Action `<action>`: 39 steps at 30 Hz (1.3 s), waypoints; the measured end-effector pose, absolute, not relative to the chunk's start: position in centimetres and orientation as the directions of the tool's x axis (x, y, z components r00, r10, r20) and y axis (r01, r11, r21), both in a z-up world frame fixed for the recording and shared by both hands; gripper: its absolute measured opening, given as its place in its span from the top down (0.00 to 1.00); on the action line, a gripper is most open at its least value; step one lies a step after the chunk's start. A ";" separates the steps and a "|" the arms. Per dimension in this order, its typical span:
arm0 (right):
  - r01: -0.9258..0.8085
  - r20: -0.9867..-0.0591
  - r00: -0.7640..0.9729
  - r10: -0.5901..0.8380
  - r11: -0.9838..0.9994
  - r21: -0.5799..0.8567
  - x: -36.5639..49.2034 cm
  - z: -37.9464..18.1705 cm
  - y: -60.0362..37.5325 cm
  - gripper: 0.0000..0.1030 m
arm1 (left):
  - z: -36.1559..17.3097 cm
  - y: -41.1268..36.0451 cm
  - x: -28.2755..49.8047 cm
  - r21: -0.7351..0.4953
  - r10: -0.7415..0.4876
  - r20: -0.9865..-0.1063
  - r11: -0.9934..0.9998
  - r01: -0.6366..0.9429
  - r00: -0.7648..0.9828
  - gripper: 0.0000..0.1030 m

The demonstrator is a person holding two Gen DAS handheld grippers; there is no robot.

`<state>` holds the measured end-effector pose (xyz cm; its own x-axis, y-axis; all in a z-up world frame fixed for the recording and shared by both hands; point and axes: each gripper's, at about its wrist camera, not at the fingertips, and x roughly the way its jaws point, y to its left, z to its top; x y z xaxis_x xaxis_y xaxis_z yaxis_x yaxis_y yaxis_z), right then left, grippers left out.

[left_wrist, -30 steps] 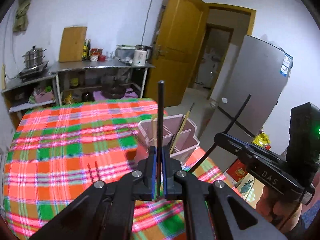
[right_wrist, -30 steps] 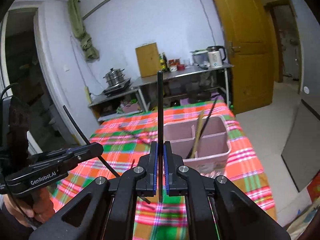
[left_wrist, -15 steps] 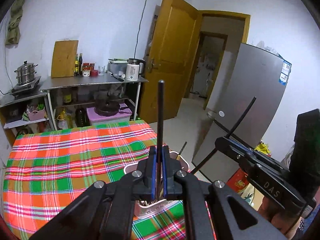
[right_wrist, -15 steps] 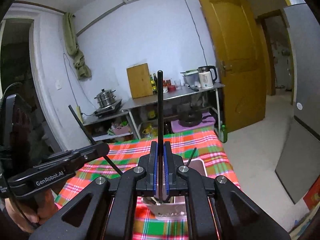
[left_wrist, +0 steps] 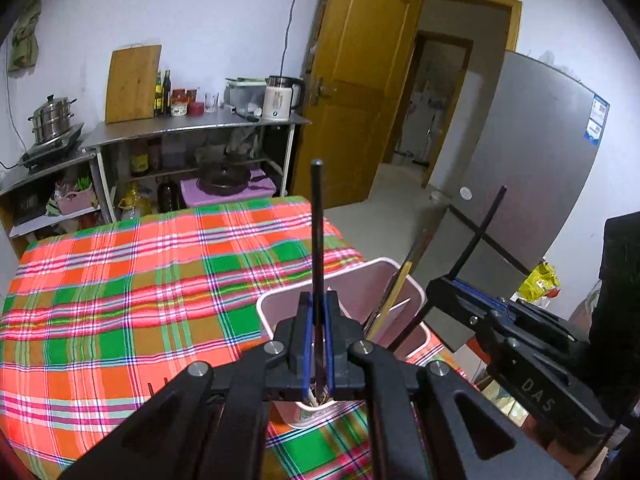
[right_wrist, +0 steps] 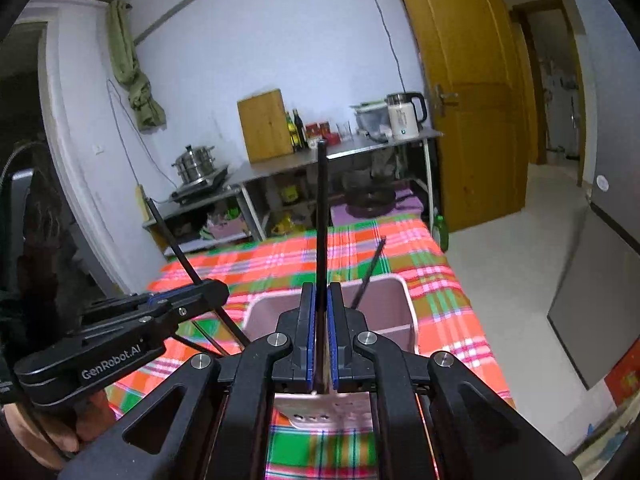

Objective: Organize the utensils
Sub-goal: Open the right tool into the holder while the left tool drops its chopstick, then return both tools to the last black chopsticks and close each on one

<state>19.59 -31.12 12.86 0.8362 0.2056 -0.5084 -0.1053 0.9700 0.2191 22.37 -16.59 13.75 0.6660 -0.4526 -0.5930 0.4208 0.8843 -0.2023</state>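
Note:
My left gripper [left_wrist: 316, 320] is shut on a black chopstick [left_wrist: 317, 232] that stands upright between its blue pads. It hovers over the near compartment of a pink utensil bin [left_wrist: 384, 270] holding wooden chopsticks [left_wrist: 396, 292]. In the right wrist view my right gripper [right_wrist: 320, 320] is shut on a second black chopstick [right_wrist: 321, 216], above the same pink bin [right_wrist: 400, 300]. Another black chopstick [right_wrist: 370, 268] leans inside. Each gripper shows in the other's view: the right gripper [left_wrist: 448, 292] at the right, the left gripper [right_wrist: 216, 290] at the left.
The bin stands near the right edge of a table under a red-and-green plaid cloth [left_wrist: 120, 300]. Loose black chopsticks [right_wrist: 206, 336] lie on the cloth left of the bin. Behind are a metal shelf [left_wrist: 192, 130], a yellow door [left_wrist: 360, 100] and a grey fridge [left_wrist: 540, 180].
Both grippers have come forward and down over the pink bin, which now lies right under their fingers. Each still grips its black chopstick.

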 end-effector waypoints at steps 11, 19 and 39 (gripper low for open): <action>-0.115 -0.552 0.806 0.216 0.971 0.212 19.9 11.1 -31.1 0.94 | 12.4 -16.9 22.2 -0.202 -0.460 -0.603 0.878 0.433 0.651 0.79; -0.098 -0.522 0.830 0.195 0.973 0.209 19.0 12.0 -31.4 0.90 | 14.7 -16.0 20.7 -0.200 -0.467 -0.549 0.878 0.434 0.693 0.65; -0.131 -0.488 0.848 0.204 0.975 0.179 12.1 12.5 -28.8 0.90 | 14.7 -10.1 14.6 -0.222 -0.443 -0.505 0.896 0.385 0.740 0.65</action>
